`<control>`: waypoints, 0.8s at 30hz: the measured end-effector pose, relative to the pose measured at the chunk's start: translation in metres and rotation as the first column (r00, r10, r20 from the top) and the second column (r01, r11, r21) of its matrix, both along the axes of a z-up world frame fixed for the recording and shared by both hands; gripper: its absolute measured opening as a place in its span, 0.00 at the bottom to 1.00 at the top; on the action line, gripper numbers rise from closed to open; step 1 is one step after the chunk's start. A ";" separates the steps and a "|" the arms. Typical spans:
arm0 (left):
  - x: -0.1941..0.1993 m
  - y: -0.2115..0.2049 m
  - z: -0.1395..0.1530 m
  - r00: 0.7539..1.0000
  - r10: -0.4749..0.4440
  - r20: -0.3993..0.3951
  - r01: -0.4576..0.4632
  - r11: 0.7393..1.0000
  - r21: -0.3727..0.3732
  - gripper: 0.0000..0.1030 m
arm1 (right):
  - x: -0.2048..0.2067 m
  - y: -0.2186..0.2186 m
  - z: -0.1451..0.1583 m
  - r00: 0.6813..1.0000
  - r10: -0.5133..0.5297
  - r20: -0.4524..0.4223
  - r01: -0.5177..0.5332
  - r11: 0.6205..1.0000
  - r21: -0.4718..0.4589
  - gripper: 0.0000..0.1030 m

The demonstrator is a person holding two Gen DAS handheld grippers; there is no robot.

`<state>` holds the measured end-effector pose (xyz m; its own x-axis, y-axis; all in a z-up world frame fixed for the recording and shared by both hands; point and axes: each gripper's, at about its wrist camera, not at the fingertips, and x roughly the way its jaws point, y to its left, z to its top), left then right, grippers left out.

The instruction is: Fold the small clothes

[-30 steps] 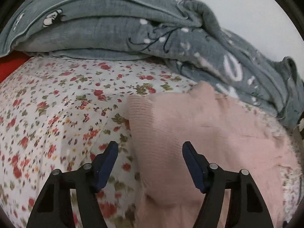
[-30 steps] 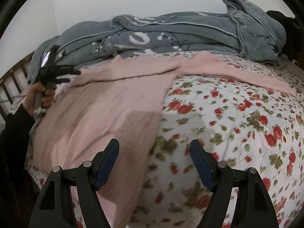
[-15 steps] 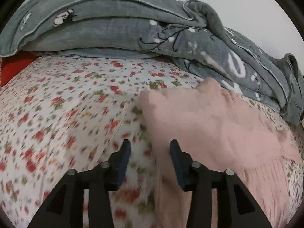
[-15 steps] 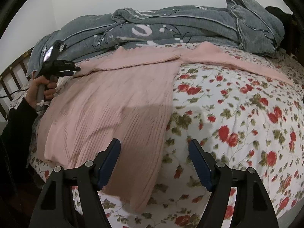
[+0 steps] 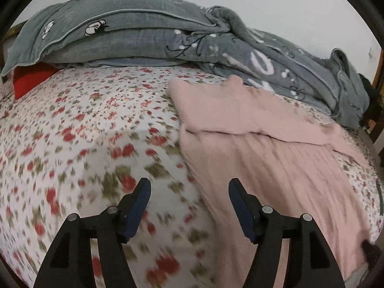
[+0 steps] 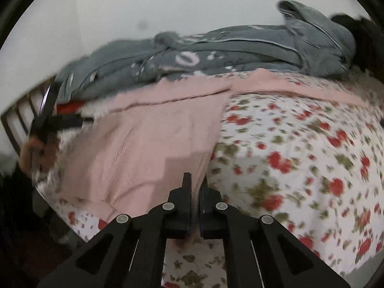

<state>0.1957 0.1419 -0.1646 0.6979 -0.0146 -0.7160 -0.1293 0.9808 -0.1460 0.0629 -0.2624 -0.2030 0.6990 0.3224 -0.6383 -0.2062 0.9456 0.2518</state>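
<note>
Right gripper [image 6: 195,184] clamped on the near hem edge of the pink sweater [image 6: 148,144], which lies flat on the floral bed [image 6: 300,168], likely for a fold-over; left gripper [image 5: 189,201] empty, jaws opening beside its other edge.

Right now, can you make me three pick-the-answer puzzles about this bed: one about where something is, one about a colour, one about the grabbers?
1. Where is the grey blanket?
A. Bunched along the far side of the bed
B. On the floor
C. Over the pink top

2. What colour is the spread-out top?
A. Green
B. Pink
C. Black

3. How do the right gripper's jaws stand?
A. Wide apart over the flowers
B. Shut at the top's near edge
C. Around the blanket

Answers: 1 A, it is heaped by the wall. 2 B, the cloth is pale pink. 3 B, the jaws meet at the pink hem.
</note>
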 end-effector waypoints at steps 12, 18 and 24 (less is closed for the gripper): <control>0.008 -0.030 -0.029 0.999 0.048 0.018 -0.050 0.980 0.195 0.69 | -0.003 -0.057 0.036 0.988 -0.118 0.100 0.132 0.981 -0.146 0.65; 0.007 -0.021 -0.037 0.998 0.053 0.044 -0.058 0.990 0.127 0.76 | 0.045 -0.135 0.056 0.941 -0.315 0.121 0.331 0.933 -0.142 0.66; 0.011 -0.024 -0.041 0.998 0.052 0.021 -0.054 0.990 0.129 0.79 | 0.106 -0.198 0.057 0.907 -0.413 0.085 0.419 0.904 -0.085 0.55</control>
<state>0.2067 0.1182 -0.2055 0.7076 0.1147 -0.6972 -0.1802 0.9834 -0.0212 0.1688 -0.4605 -0.1463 0.7957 -0.0688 -0.6018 0.1989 0.9681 0.1524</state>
